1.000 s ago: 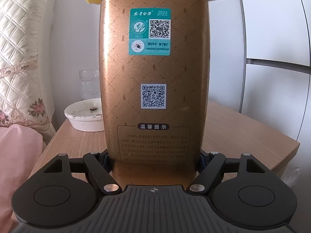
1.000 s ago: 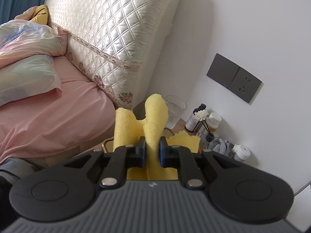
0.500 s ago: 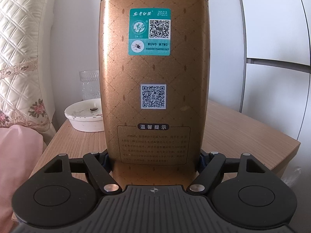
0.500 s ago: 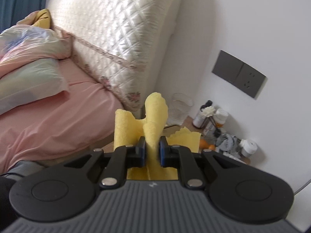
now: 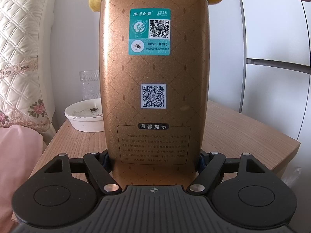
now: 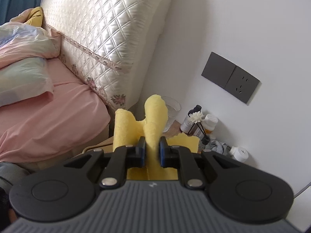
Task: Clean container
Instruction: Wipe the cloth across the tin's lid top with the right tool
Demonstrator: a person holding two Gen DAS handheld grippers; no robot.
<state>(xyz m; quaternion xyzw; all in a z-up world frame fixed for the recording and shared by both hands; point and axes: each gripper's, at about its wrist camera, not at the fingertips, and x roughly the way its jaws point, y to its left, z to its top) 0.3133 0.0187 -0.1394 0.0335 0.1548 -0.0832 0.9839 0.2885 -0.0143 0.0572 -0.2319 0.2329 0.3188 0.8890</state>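
Observation:
A tall gold tea tin with a teal label and QR codes stands upright, filling the left wrist view. My left gripper is shut on the tin near its base, one finger on each side. A yellow cloth shows behind the tin's top on both sides. In the right wrist view my right gripper is shut on the yellow cloth, which sticks up in folds between the jaws. The tin does not show in the right wrist view.
A wooden bedside table holds a white dish and a ribbed glass. A quilted headboard and pink bed lie left. Bottles, a reed diffuser and a wall socket are by the wall.
The yellow cloth has shifted at the tin's top, now lower on the left side. The right wrist view has swung slightly. The left gripper and tin hold still.

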